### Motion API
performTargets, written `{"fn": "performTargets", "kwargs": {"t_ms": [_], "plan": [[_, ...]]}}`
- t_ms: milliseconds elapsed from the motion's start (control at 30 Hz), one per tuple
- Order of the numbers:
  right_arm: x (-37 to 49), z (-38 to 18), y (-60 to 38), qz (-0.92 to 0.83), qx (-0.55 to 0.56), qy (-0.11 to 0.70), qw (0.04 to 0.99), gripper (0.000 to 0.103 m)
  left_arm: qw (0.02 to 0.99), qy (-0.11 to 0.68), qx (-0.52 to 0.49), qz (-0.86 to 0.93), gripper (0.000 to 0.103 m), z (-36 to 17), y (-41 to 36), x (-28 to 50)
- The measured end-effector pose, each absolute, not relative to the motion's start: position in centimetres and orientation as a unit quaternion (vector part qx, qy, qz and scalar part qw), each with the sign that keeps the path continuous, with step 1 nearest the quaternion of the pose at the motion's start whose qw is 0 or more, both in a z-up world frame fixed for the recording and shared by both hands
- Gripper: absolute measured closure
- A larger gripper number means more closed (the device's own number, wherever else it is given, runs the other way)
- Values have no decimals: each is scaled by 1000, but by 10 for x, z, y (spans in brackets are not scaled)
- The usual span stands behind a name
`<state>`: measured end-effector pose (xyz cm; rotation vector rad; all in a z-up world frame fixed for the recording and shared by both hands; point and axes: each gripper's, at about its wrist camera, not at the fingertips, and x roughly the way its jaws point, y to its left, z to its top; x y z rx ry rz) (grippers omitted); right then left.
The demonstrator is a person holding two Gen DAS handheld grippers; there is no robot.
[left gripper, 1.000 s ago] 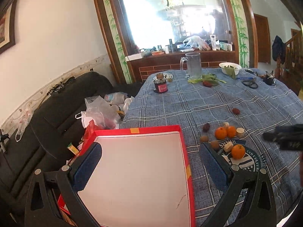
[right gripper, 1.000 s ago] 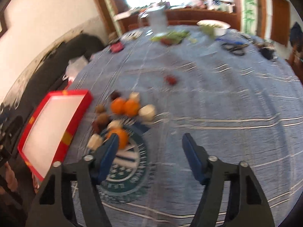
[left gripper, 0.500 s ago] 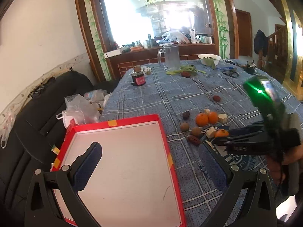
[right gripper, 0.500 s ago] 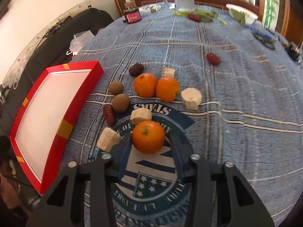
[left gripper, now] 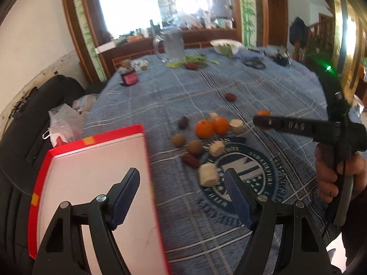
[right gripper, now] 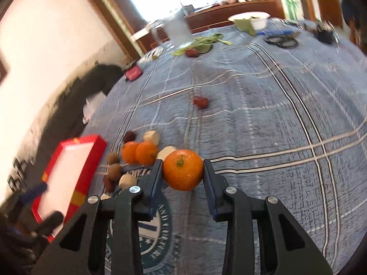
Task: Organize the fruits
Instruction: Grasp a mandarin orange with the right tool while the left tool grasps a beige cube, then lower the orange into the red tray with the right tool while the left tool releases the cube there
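My right gripper [right gripper: 183,171] is shut on an orange [right gripper: 183,170] and holds it lifted above the blue cloth; in the left wrist view that right gripper [left gripper: 263,120] hangs at the right, held by a hand [left gripper: 330,174]. Two more oranges [left gripper: 211,126] lie on the table among brown round fruits [left gripper: 194,147], dark red dates [left gripper: 190,160] and pale chunks [left gripper: 207,174]. A red-rimmed white tray [left gripper: 96,183] sits at the table's left edge. My left gripper [left gripper: 181,197] stands open over the tray's right rim, nothing between its fingers.
A lone red date [left gripper: 230,96] lies mid-table. At the far end stand a glass jug [left gripper: 173,45], green leaves [left gripper: 195,59], a white bowl [left gripper: 226,45], scissors [left gripper: 254,63] and a red-labelled jar [left gripper: 129,75]. A black sofa with plastic bags [left gripper: 65,121] is left of the table.
My right gripper closed on the nearest orange and lifted it off the cloth. The left gripper shifted right, towards the tray's right rim and the fruit.
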<state>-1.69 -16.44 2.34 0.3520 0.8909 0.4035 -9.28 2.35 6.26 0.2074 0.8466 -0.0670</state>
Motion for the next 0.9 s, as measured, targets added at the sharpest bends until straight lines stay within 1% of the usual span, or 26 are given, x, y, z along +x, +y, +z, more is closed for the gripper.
{"fn": "performTargets", "kwargs": {"t_ms": [100,133,267,300,333,367,400,433,500,700,800,900], "plan": [[-14,24,-169,185,177,423,869,67,893,437,105,-35,28,48,12,-80],[-14,25,-168,183,175,418,873,67,888,446,105,-33,34,43,11,-76],[-11,26,-173,183,187,411,873,67,872,479,96,-35,46,26,8,-63],[-11,26,-175,184,190,411,873,67,870,482,94,-34,54,22,7,-62],[-12,25,-175,186,190,411,872,67,869,485,92,-35,57,19,6,-60],[-12,25,-175,189,190,412,871,67,868,488,89,-37,57,16,6,-58],[-13,25,-172,190,186,412,871,67,866,491,85,-38,63,14,6,-56],[-13,25,-171,190,182,412,873,67,865,494,82,-38,72,11,6,-54],[-14,25,-168,193,176,411,873,66,862,500,69,-46,78,8,6,-52],[-14,25,-166,187,167,407,878,66,867,492,55,-52,78,10,6,-54],[-14,26,-167,187,164,401,882,67,875,478,52,-54,78,21,9,-61],[-16,28,-165,182,154,392,888,67,890,449,49,-60,78,44,14,-78]]}}
